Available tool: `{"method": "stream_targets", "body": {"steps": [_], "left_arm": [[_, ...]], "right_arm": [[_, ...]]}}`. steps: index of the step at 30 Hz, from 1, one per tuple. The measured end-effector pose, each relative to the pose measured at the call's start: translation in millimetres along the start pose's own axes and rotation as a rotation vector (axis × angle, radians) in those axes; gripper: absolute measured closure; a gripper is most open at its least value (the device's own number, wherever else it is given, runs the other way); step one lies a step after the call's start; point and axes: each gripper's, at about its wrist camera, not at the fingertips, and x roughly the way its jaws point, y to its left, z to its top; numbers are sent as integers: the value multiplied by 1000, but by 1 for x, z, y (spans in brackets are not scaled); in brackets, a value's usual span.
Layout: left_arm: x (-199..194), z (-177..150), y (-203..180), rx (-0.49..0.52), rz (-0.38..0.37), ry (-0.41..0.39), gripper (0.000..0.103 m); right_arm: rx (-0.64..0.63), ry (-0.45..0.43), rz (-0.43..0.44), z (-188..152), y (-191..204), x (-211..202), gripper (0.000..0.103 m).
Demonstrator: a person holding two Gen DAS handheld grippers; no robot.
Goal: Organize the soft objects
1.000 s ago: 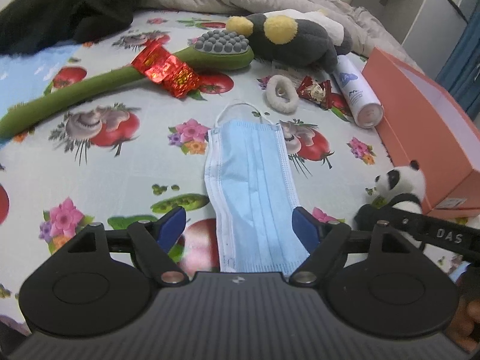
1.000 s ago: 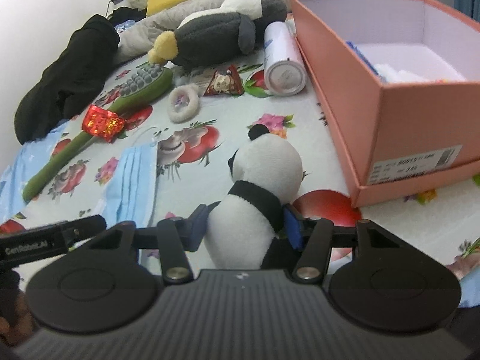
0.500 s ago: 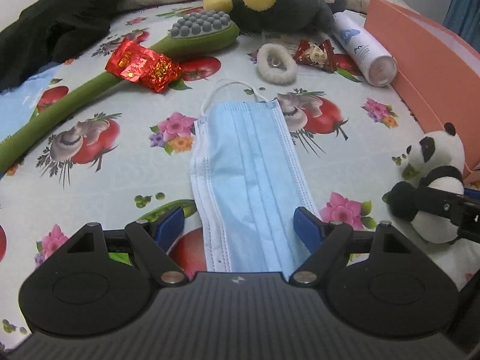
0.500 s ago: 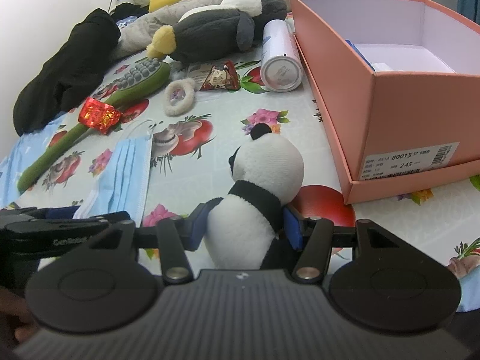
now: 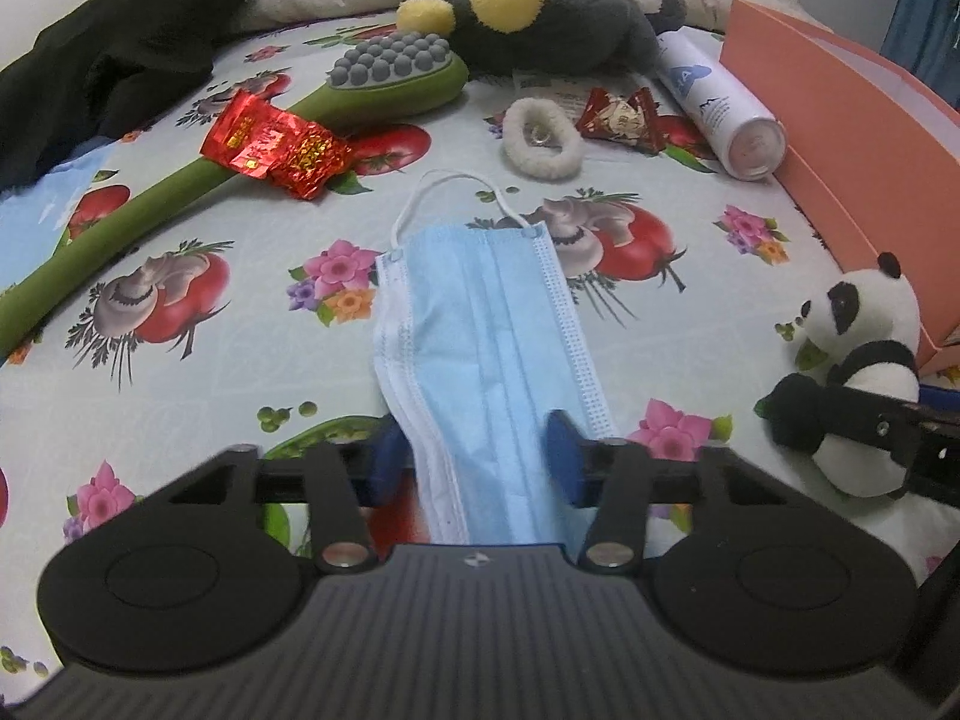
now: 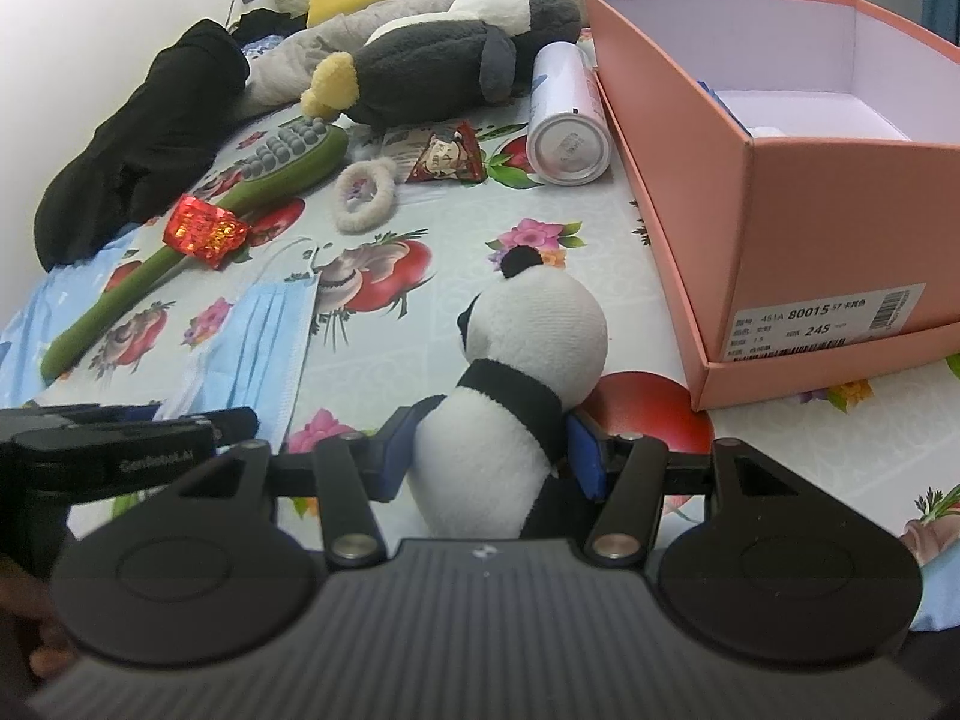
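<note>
A blue face mask [image 5: 480, 312] lies flat on the flowered sheet, and its near end sits between the blue pads of my left gripper [image 5: 474, 459]. Those jaws are closing, and the pads bunch the mask's edges inward. My right gripper [image 6: 489, 459] is shut on the body of a small panda plush [image 6: 516, 396], which stands upright on the sheet beside the salmon shoe box [image 6: 798, 222]. In the left wrist view the panda [image 5: 858, 354] shows at the right edge. In the right wrist view the mask [image 6: 264, 336] lies to the left.
Beyond the mask lie a white scrunchie [image 5: 543, 141], a red snack packet [image 5: 621, 120], a white can [image 5: 720, 108], a green massage brush [image 5: 384, 78] with red foil packets [image 5: 276, 150] on it, a grey penguin plush [image 5: 540, 18] and a black garment [image 5: 120, 42].
My left gripper moved forward and down over the mask, then its jaws narrowed onto the mask's near end. The right gripper kept still, holding the panda.
</note>
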Motion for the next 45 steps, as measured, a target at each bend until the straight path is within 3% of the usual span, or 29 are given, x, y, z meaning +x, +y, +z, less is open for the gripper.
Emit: {"method": "stream_targets", "body": {"steps": [4,7,16,24,45], "left_arm": [[-1,1,-7,6,-22,2,88],[-2,2,-14,24,-13,-1,94],[-20,7,-17,20,-44,-13,95],[-58,25,-28,12,-118,-45,95],[-179,136,-70,27,-239,-239,95]], "right_arm": [[-3,-2,7,-1,0,-1,46],[2,0,16,-1,-2,-3,46],[2,1,27,3,-4,-14,46],[-32,-45,37,28,5,-46,46],[-70,-281,58,128,-17,-153,46]]}}
